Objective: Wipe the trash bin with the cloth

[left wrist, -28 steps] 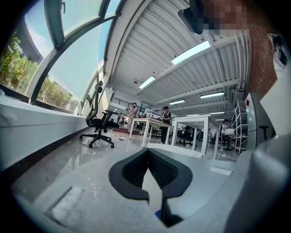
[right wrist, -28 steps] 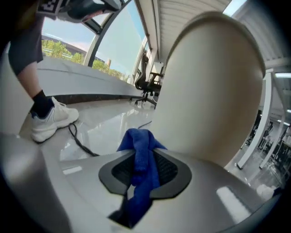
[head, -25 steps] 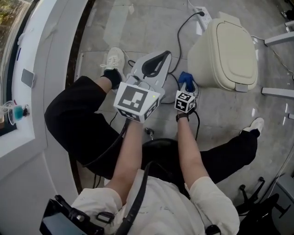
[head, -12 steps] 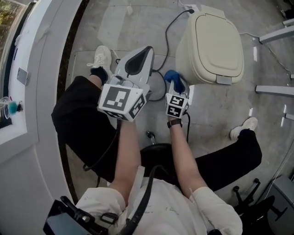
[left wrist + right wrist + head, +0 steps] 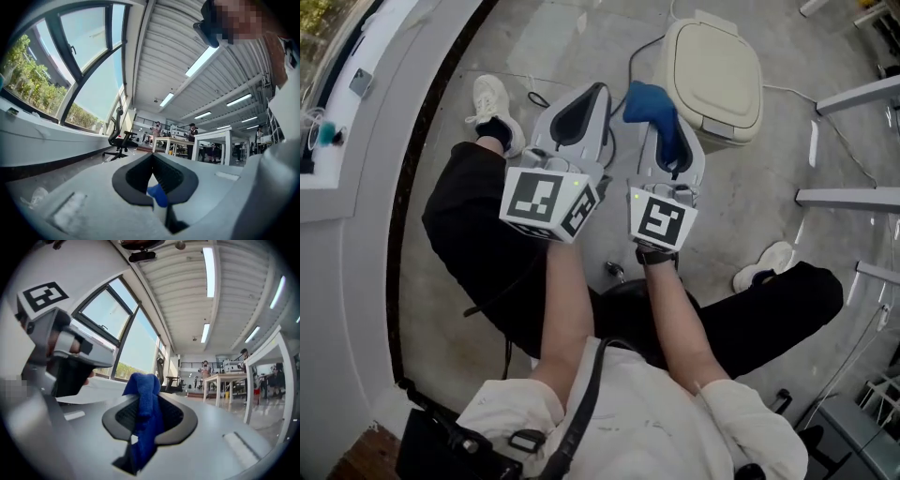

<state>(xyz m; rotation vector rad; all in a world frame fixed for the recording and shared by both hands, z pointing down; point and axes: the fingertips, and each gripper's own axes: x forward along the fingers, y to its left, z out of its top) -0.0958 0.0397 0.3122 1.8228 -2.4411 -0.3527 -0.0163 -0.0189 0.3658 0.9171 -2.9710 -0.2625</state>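
Head view shows the left grey plastic claw (image 5: 598, 94) clenched on nothing, just beside the right grey claw (image 5: 661, 127). The right claw pinches a crumpled blue cloth (image 5: 651, 101), held up off the grey floor (image 5: 534, 47). Farther right stands the beige lidded plastic trash bin (image 5: 712, 67), near the cloth but seemingly apart from it. The cloth is in hand, and the wiping itself looks left to do.

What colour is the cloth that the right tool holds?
Blue. The cloth shows best in the right gripper view.
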